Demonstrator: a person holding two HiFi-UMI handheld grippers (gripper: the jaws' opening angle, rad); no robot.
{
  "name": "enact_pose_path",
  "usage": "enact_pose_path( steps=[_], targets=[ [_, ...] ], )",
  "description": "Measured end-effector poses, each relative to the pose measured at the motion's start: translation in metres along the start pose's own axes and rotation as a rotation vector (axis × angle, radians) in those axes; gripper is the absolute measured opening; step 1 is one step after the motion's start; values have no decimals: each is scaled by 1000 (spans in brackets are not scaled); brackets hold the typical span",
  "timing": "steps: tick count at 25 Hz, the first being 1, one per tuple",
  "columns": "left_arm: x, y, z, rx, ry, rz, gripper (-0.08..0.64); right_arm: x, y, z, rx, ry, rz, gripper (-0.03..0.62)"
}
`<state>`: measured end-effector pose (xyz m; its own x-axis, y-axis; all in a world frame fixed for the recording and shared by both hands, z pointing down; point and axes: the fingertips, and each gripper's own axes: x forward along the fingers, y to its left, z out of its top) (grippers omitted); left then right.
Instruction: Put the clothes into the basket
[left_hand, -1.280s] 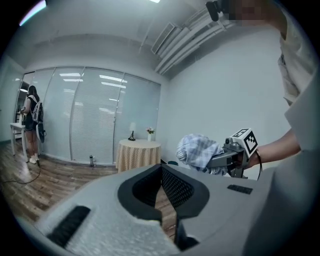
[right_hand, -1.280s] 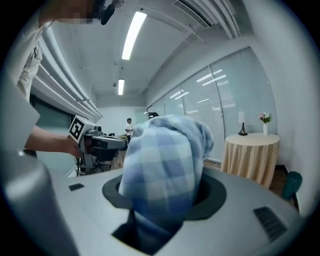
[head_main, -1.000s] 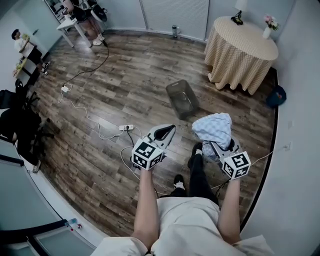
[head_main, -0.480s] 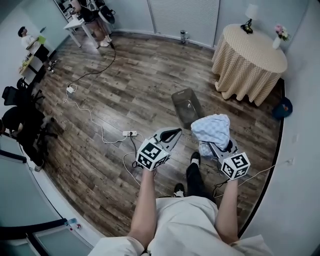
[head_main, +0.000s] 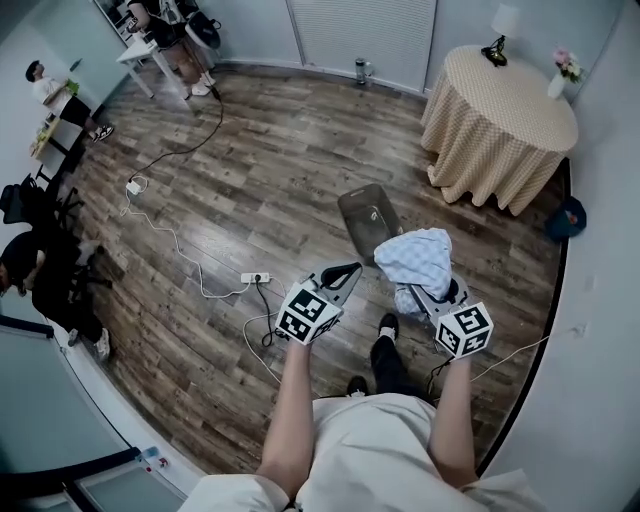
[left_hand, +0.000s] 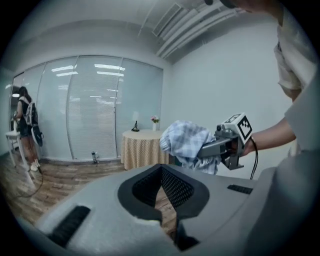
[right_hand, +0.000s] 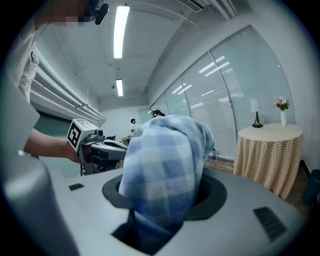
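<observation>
A blue-and-white checked cloth (head_main: 415, 258) is bunched up in my right gripper (head_main: 420, 290), whose jaws are shut on it; the cloth (right_hand: 165, 165) hides the fingertips. In the head view the cloth hangs above the floor, over the near edge of the grey basket (head_main: 357, 203), which stands on the wood floor just ahead. My left gripper (head_main: 352, 268) is held to the left of the cloth, beside the basket's near corner. Its jaws meet at the tips (left_hand: 161, 167) with nothing between them.
A round table with a checked tablecloth (head_main: 497, 110) stands at the back right. A power strip with white cables (head_main: 254, 277) lies on the floor left of the grippers. The person's feet (head_main: 388, 325) are below the grippers. People and desks stand along the left wall.
Both grippers have moved forward toward the basket. The cloth, which hung to the basket's near right, now overlaps its near edge. Neither grip has changed.
</observation>
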<state>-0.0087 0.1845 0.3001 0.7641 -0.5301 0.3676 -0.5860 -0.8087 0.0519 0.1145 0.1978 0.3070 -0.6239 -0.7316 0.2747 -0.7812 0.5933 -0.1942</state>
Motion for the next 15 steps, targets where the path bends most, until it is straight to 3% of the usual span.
enact_pose_path(
  steps=[2, 7, 11, 15],
  targets=[
    [9, 8, 3, 33, 32, 0, 12, 7, -8, 7, 2, -2, 20, 222],
    [34, 27, 29, 17, -16, -4, 12, 29, -35, 15, -35, 53, 18, 222],
    [49, 36, 22, 56, 52, -4, 12, 46, -45, 17, -51, 88, 53, 222],
    [61, 50, 28, 10, 32, 16, 12, 61, -55, 21, -53, 94, 91, 222]
  ],
)
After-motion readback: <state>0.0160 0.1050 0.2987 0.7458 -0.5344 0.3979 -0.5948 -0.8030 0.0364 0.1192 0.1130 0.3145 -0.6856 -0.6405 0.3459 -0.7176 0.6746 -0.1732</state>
